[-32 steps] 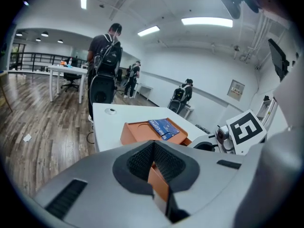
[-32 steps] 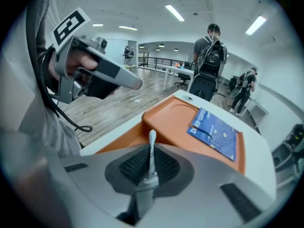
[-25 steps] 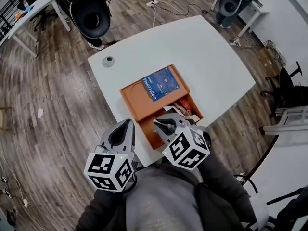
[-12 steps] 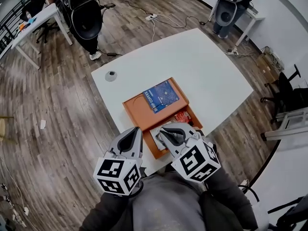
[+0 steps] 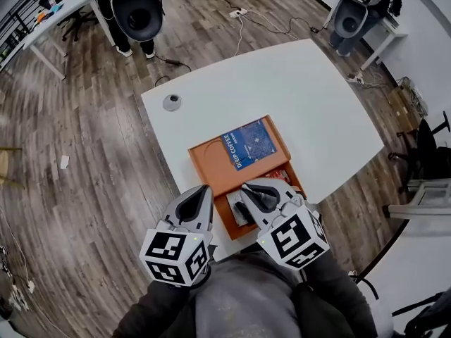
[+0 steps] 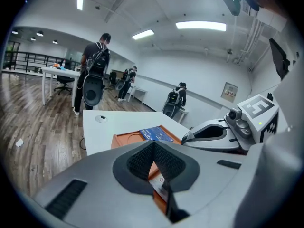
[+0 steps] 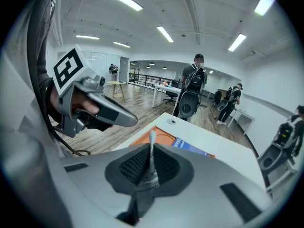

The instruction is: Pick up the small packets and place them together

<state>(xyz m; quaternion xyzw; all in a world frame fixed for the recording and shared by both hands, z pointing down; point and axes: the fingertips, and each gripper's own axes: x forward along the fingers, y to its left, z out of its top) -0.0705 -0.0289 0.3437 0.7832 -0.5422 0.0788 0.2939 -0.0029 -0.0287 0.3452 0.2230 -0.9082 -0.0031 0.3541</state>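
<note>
An orange tray sits on the white table. In it lie a blue drip-coffee packet and red packets in the right-hand compartment. My right gripper hovers over the tray's near end, shut on a thin silvery packet that stands edge-on between its pads. My left gripper is beside it at the tray's near left corner, tips together and holding nothing. Past those tips, the left gripper view shows a white packet lying in the tray.
A small round grey object sits on the table's far left part. The table's near edge runs right under both grippers. People with backpacks and chairs stand on the wooden floor beyond the table.
My right gripper has lifted a little above the tray's near compartment with the packet still in its jaws. The left gripper has shifted slightly alongside it.
</note>
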